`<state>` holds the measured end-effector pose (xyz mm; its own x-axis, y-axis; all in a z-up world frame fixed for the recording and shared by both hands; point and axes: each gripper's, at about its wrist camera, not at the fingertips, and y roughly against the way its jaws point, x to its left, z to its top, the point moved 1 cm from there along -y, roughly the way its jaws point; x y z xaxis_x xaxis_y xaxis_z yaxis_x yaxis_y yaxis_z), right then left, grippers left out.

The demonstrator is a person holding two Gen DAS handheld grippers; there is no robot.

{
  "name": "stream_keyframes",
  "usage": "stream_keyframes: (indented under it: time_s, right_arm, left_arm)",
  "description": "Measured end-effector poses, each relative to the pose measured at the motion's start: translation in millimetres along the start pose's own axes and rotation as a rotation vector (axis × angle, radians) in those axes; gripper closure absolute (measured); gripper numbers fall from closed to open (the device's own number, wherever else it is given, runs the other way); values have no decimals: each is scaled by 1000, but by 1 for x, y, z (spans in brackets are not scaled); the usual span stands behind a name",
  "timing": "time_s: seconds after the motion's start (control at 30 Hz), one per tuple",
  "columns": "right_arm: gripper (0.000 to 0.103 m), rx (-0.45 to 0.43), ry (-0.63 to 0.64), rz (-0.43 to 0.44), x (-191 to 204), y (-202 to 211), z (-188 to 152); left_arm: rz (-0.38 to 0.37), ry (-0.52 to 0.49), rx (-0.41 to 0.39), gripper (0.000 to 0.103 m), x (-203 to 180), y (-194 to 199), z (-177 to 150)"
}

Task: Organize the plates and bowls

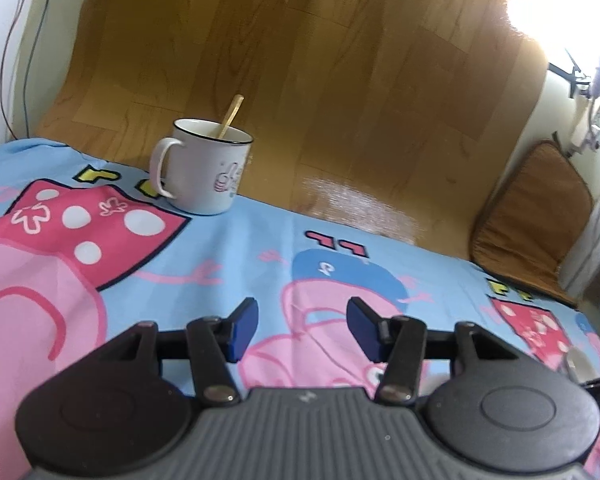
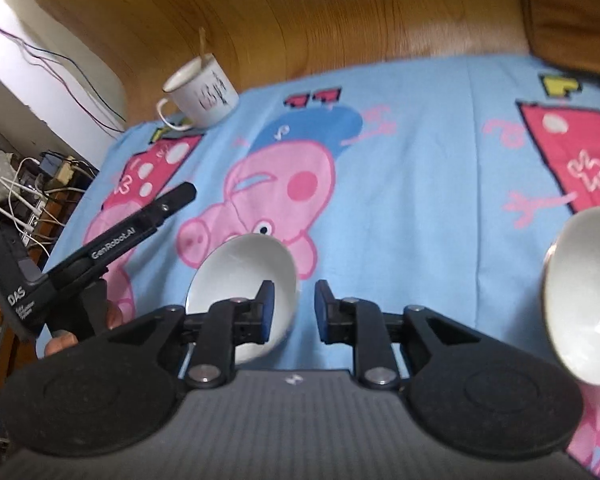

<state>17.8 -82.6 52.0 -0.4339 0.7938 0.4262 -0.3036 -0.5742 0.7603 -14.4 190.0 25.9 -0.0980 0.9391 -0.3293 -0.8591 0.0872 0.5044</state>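
Two white bowls sit on the cartoon-print cloth: one bowl [image 2: 242, 280] just beyond the right gripper [image 2: 295, 310], a second bowl [image 2: 584, 300] to that bowl's right. Both the right and the left gripper [image 1: 302, 328] hang spread, holding nothing (a mug [image 1: 204, 168] waits far behind). A glancing closure on the near rim could tip or skid the bowl across the loose cloth.

Near bowl [image 2: 244, 276]: lower rim hidden behind right gripper [image 2: 295, 308]. Second bowl [image 2: 580, 300], right of it, cut by frame edge. Mug [image 2: 204, 94] print blurred.
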Motion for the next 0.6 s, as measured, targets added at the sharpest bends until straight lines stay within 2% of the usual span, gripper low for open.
stream_keyframes:
  time_s: [0.13, 0.33, 0.47, 0.57, 0.6]
  right_arm:
    - [78, -6, 8, 1, -2, 11, -5]
    - [78, 9, -28, 19, -7, 4, -7]
    - [78, 29, -44, 42, -6, -6, -10]
    - [78, 30, -54, 42, -7, -14, -7]
    - [78, 37, -63, 47, -9, -18, -6]
  left_arm:
    - [-52, -24, 65, 54, -10, 11, -1]
    - [-143, -50, 228, 56, -25, 11, -5]
    - [-108, -93, 283, 58, -31, 6, -14]
    - [-104, -92, 328, 67, -35, -1, -20]
    - [-103, -95, 341, 74, -36, -3, -21]
